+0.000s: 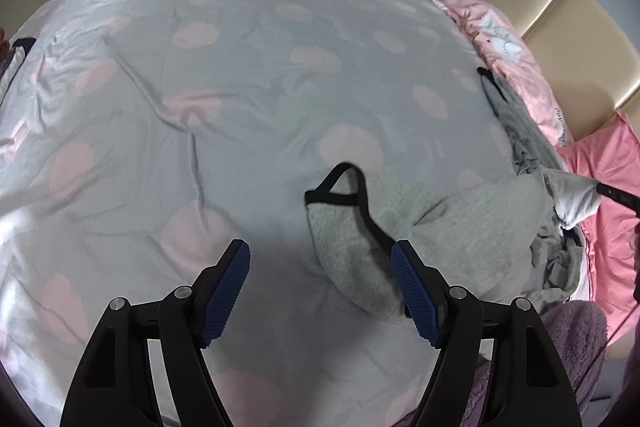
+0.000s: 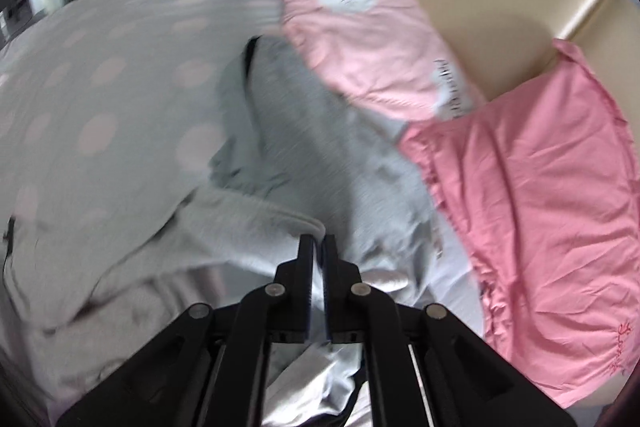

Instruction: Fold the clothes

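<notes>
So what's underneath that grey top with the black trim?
The grey top lies on a grey bedspread with pink spots; its far side rests against a pink pillow. Whatever sits beneath its bunched middle is covered.

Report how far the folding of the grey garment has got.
Done: nothing looks folded; the grey garment lies rumpled on the spotted bedcover. In hand: the right gripper is shut on a fold of it; the left gripper is open above. Left: spreading and every fold.
</notes>
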The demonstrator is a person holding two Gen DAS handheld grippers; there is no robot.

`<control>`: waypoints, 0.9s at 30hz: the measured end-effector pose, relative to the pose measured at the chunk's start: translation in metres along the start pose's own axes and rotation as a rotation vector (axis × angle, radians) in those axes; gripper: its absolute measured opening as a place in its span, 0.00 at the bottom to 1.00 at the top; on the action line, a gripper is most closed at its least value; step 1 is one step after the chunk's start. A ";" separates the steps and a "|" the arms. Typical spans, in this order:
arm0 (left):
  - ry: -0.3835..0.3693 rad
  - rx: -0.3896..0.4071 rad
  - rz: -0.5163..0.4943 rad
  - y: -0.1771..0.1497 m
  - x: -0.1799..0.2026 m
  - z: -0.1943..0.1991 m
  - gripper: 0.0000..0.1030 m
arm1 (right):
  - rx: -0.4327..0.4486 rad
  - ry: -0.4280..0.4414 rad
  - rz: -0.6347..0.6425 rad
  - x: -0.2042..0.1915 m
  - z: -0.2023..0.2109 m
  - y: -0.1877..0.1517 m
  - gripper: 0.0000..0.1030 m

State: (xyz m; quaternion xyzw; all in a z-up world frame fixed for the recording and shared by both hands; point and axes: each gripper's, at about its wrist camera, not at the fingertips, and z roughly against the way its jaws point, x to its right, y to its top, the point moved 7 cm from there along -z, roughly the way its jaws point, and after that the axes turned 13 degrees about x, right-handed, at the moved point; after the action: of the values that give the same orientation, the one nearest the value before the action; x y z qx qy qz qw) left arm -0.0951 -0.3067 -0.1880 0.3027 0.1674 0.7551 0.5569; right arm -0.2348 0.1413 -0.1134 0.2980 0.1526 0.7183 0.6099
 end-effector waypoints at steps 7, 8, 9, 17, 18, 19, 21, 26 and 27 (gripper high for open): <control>-0.011 -0.056 -0.001 -0.017 0.001 -0.011 0.68 | 0.039 0.314 0.117 -0.106 0.054 -0.020 0.18; -0.018 -0.063 -0.002 -0.019 0.003 -0.012 0.68 | 0.045 0.352 0.147 -0.125 0.061 -0.022 0.18; -0.024 -0.072 0.000 -0.022 0.004 -0.014 0.68 | 0.049 0.392 0.182 -0.146 0.068 -0.026 0.18; -0.041 -0.131 0.034 -0.038 0.005 -0.028 0.68 | 0.025 0.543 0.585 -0.281 0.089 -0.080 0.26; -0.048 -0.134 0.038 -0.038 0.005 -0.029 0.68 | 0.006 0.555 0.616 -0.290 0.085 -0.087 0.26; -0.051 -0.138 0.039 -0.039 0.006 -0.031 0.68 | -0.013 0.566 0.643 -0.300 0.083 -0.093 0.26; -0.049 -0.149 0.037 -0.041 0.006 -0.034 0.68 | -0.036 0.572 0.679 -0.313 0.076 -0.102 0.27; -0.052 -0.179 0.052 -0.043 0.007 -0.046 0.68 | -0.087 0.599 0.736 -0.338 0.055 -0.116 0.37; -0.053 -0.183 0.057 -0.042 0.007 -0.048 0.68 | -0.095 0.604 0.742 -0.343 0.053 -0.119 0.37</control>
State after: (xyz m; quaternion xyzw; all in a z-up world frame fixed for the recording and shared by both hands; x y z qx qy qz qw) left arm -0.0959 -0.2828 -0.2475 0.2753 0.0742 0.7745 0.5648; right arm -0.0820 -0.1732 -0.2249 0.0822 0.1734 0.9481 0.2537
